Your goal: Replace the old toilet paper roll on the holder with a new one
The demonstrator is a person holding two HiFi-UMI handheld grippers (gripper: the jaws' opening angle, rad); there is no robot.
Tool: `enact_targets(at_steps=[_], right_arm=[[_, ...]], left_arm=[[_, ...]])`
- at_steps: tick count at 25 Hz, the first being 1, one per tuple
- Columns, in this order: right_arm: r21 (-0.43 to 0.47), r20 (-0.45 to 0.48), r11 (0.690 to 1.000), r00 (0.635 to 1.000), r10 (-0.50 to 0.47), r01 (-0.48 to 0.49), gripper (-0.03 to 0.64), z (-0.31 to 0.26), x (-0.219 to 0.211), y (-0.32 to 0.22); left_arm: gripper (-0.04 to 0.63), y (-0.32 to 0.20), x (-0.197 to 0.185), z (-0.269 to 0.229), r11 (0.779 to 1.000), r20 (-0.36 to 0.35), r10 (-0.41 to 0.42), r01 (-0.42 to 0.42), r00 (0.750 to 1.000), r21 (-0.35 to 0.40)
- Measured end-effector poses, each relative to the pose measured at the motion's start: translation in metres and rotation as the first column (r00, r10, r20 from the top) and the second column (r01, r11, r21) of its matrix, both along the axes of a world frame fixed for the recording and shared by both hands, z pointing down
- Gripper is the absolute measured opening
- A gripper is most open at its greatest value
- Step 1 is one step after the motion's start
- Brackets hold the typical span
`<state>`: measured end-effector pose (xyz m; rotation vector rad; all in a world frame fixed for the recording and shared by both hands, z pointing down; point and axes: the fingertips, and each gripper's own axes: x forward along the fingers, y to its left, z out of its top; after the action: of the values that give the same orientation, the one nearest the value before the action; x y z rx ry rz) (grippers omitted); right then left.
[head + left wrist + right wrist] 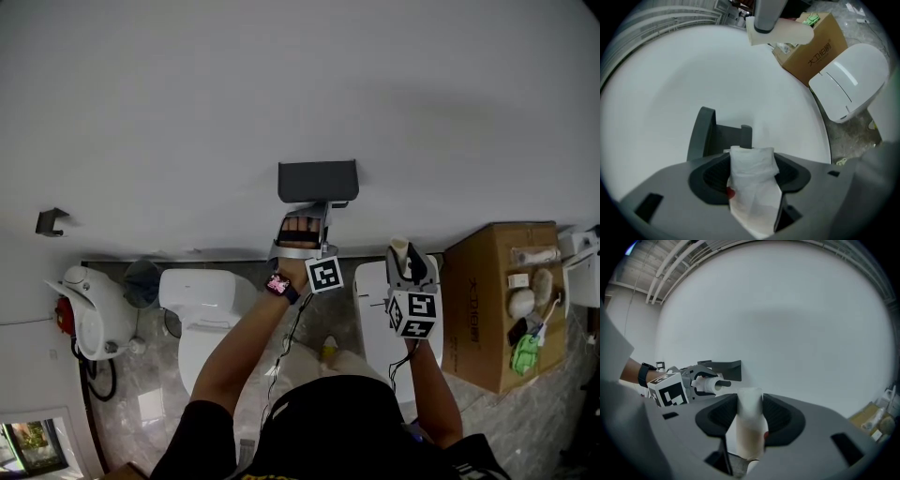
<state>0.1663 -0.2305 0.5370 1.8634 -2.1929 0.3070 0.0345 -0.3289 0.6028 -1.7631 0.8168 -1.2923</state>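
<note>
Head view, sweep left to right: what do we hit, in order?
Small wall bracket → white floor unit → toilet → left hand-held gripper, shut on a white paper roll → right hand-held gripper, shut on a pale tube → cardboard box.

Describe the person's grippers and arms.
The left gripper and right gripper are grey with dark ribbed pads; each carries a white cube with black square markers. Thin black cables hang below. A black watch sits on the left wrist; the top is black.
</note>
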Motion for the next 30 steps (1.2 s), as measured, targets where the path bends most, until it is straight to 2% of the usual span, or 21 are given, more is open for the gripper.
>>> enact_targets(at_steps=[6, 11, 14, 18, 25, 28, 30], right_arm=[[0.007, -0.01, 1.0, 1.0, 0.002, -0.002, 0.172, -0.003, 0.006, 0.003], [0.014, -0.024, 1.0, 1.0, -0.008, 0.008, 0.172, -0.004, 0.006, -0.001], [0.019, -0.025, 1.0, 1.0, -0.017, 0.018, 0.172, -0.006, 0.004, -0.002], [0.027, -0.022, 0.999, 0.999, -0.027, 0.028, 0.172, -0.01, -0.002, -0.007], [0.063, -0.04, 0.996, 0.998, -0.056, 0.059, 0.172, -0.03, -0.014, -0.009], [0.076, -0.057, 0.994, 0.996, -0.07, 0.074, 0.172, -0.037, -0.02, -0.006], [0.085, -0.07, 0.993, 0.994, -0.078, 0.084, 0.172, -0.041, -0.024, -0.003]], left_arm=[[0.275, -0.004, -0.006, -0.006, 0.998, 0.03, 0.015, -0.017, 0.999, 0.066], [0.278, -0.005, -0.002, -0.005, 0.999, 0.004, -0.02, 0.02, 1.0, 0.031], [0.296, 0.001, -0.008, 0.002, 0.998, 0.01, -0.061, 0.06, 0.998, 0.006], [0.309, 0.005, -0.018, -0.002, 0.997, 0.02, -0.073, 0.073, 0.997, 0.0], [0.337, 0.022, -0.019, -0.044, 0.993, -0.036, -0.066, 0.07, 0.997, 0.09], [0.336, 0.032, -0.024, -0.073, 0.982, -0.129, -0.082, 0.102, 0.988, 0.158], [0.334, 0.041, -0.031, -0.088, 0.977, -0.222, -0.111, 0.147, 0.969, 0.152]])
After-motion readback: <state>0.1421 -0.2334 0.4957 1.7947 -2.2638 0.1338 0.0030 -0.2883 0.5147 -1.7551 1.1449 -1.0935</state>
